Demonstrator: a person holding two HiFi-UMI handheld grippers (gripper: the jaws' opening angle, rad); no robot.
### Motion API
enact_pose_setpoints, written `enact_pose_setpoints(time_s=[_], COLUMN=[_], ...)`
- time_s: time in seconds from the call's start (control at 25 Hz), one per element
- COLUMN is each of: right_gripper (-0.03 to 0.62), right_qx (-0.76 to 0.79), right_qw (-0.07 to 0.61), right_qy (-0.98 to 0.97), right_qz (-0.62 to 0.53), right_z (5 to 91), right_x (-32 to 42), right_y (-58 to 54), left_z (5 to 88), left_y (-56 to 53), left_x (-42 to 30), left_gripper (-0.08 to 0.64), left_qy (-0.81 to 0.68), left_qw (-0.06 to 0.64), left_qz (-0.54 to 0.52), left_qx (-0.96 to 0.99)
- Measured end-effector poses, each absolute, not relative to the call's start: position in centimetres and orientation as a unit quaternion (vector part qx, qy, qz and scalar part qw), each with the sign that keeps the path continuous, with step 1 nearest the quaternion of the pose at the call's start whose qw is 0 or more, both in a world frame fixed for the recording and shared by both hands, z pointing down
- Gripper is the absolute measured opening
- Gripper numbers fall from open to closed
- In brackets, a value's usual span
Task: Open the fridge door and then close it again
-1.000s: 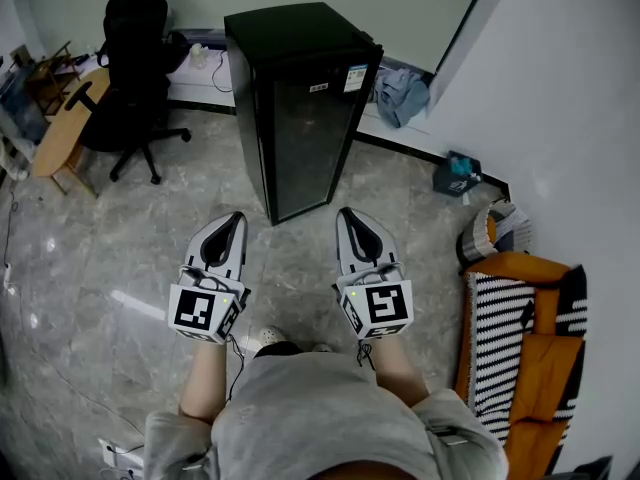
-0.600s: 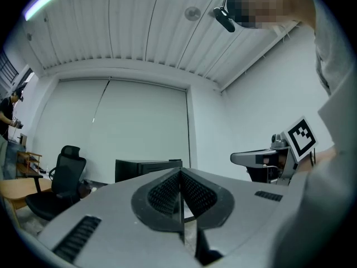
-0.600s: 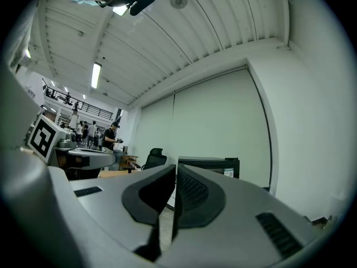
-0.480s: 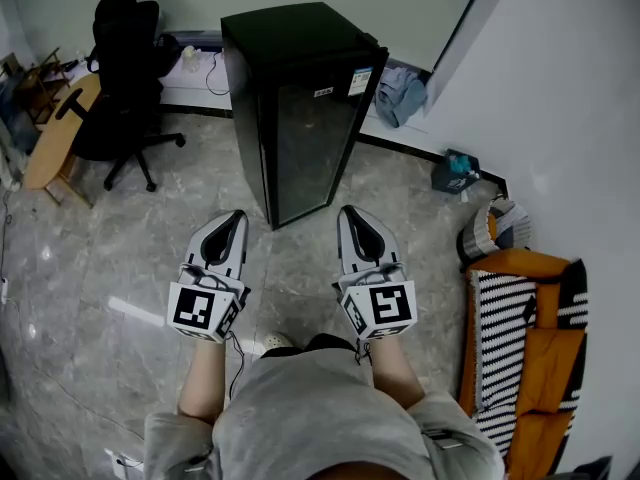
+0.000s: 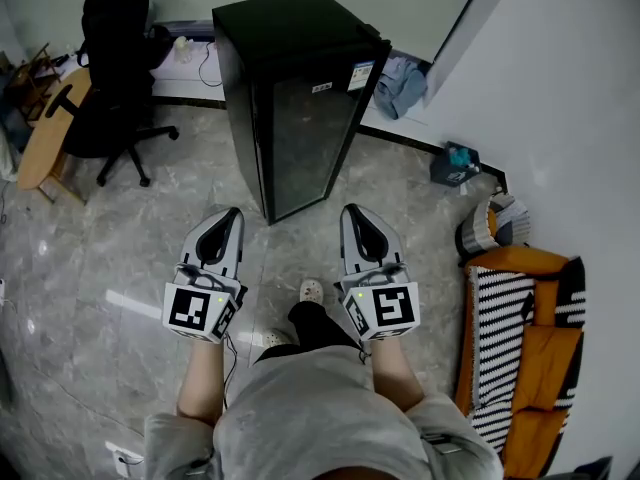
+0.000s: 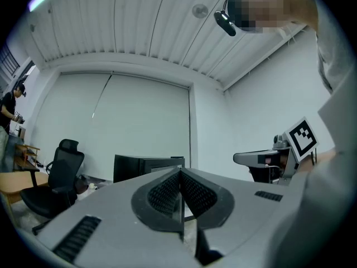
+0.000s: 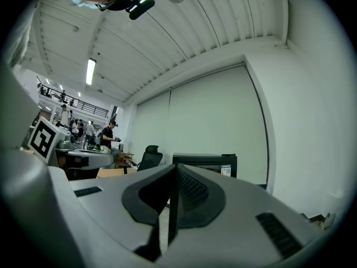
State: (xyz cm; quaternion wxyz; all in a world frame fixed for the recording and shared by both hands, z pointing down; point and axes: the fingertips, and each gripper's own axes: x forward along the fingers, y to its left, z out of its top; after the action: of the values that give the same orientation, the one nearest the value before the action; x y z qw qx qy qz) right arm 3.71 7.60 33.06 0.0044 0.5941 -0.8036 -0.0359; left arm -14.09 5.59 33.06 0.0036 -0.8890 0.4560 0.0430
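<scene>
A tall black fridge (image 5: 296, 98) stands on the stone floor with its glass door closed and a white label near the door's top corner. It also shows small and far off as the fridge (image 6: 148, 165) in the left gripper view and the fridge (image 7: 205, 162) in the right gripper view. My left gripper (image 5: 232, 213) is held level a short way in front of the fridge's left side, jaws shut, nothing between them. My right gripper (image 5: 352, 210) is level in front of the fridge's right side, also shut and empty. Neither touches the fridge.
A black office chair (image 5: 113, 63) and a wooden desk (image 5: 47, 133) stand at the left. A teal box (image 5: 455, 162) and a basket (image 5: 490, 223) lie at the right by the white wall, near an orange striped seat (image 5: 520, 338). Clothes (image 5: 402, 80) lie behind the fridge.
Both grippers and the person have moved forward toward the fridge, which now looks larger and nearer. A foot has stepped forward between the grippers. Both jaws stayed shut.
</scene>
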Motion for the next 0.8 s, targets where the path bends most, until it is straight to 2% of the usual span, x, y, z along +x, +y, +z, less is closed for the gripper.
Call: enact_pose_setpoints(time_s=[0.8], right_gripper=[0.025], right_qx=[0.538], right_qw=[-0.016], right_qy=[-0.841], right_qz=[-0.051], right_z=[31.2], right_x=[7.3], right_y=[-6.8], left_z=[31.2], left_y=[-6.5], left_x=[-10.2], left_gripper=[0.014], left_qy=[0.511], left_qw=[0.028], left_qz=[0.046], left_qx=[-0.858])
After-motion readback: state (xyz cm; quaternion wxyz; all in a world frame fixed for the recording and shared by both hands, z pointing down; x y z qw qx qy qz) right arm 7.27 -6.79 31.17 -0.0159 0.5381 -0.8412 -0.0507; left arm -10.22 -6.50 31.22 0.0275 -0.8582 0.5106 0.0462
